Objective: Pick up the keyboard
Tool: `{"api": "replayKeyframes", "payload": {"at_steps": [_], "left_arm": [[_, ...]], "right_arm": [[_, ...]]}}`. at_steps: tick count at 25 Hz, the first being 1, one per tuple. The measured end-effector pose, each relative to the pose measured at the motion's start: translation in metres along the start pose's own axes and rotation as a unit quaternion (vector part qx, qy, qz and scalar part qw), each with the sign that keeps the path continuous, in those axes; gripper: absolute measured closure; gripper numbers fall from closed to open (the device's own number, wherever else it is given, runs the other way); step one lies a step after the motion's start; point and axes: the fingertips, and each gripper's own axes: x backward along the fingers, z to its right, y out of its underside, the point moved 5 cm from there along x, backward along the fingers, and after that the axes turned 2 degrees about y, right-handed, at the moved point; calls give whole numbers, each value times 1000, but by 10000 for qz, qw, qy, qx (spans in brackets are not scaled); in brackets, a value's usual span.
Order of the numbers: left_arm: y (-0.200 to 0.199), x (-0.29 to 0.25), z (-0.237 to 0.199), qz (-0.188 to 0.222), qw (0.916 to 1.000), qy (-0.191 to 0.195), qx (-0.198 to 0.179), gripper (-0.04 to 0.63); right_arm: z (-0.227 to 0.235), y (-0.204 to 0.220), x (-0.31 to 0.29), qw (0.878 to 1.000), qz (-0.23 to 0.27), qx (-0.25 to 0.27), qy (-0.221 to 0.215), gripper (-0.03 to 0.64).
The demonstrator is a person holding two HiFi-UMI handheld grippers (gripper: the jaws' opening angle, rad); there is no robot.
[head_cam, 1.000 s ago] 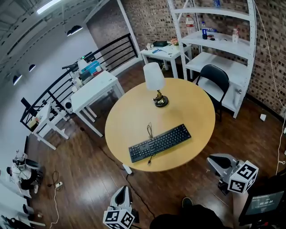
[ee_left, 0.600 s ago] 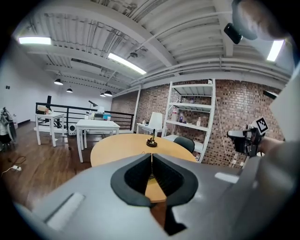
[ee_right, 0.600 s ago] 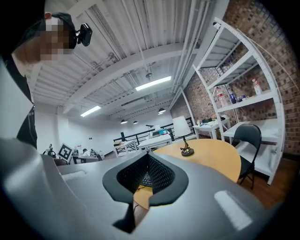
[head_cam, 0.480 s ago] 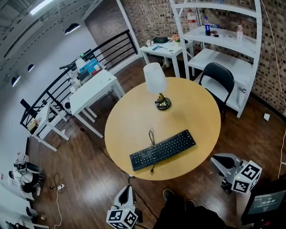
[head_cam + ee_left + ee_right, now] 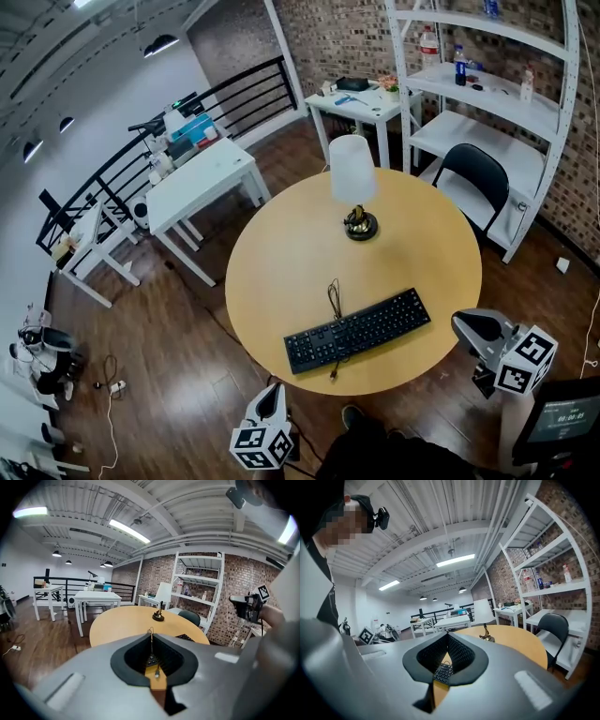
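Observation:
A black keyboard (image 5: pixel 356 331) lies slantwise near the front edge of the round wooden table (image 5: pixel 281 262), its cable looped behind it and a loose end hanging over the rim. My left gripper (image 5: pixel 272 394) is shut and empty, below the table's front edge, short of the keyboard's left end. My right gripper (image 5: pixel 467 324) is also shut and empty, just off the table's right rim beside the keyboard's right end. In the left gripper view the closed jaws frame the cable plug (image 5: pixel 156 671) and part of the keyboard (image 5: pixel 187 638). The right gripper view shows the keyboard (image 5: pixel 443 672) through its closed jaws.
A white-shaded lamp (image 5: pixel 353 183) stands on the table behind the keyboard. A black chair (image 5: pixel 476 173) and white shelving (image 5: pixel 487 103) are at the right, and white desks (image 5: pixel 202 178) at the left. Dark wooden floor surrounds the table.
Both grippers have come closer to the table's front edge, and the whole scene has shifted right and down in the head view. The keyboard has not moved on the table.

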Motion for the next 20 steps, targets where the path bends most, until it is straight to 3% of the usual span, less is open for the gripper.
{"api": "replayKeyframes", "payload": {"at_steps": [5,9,14,18,20], "left_arm": [[-3,-25,-26,-150,9992,336,144,595],[9,-47,-53,-458,9969,510,380,518],[26,-80,-86,-865,9939,519,440,504],[43,-99,-89,-1157,9865,796,846,462],[50,-110,-94,-1249,9843,712,1024,434]], "right_arm": [[9,-1,-46,9999,-136,2,28,607],[22,6,-79,9993,-332,-79,159,595],[45,18,-124,9976,-628,-196,228,541],[80,42,-143,9921,-1176,-360,262,497],[102,51,-154,9895,-1335,-504,229,475]]}}
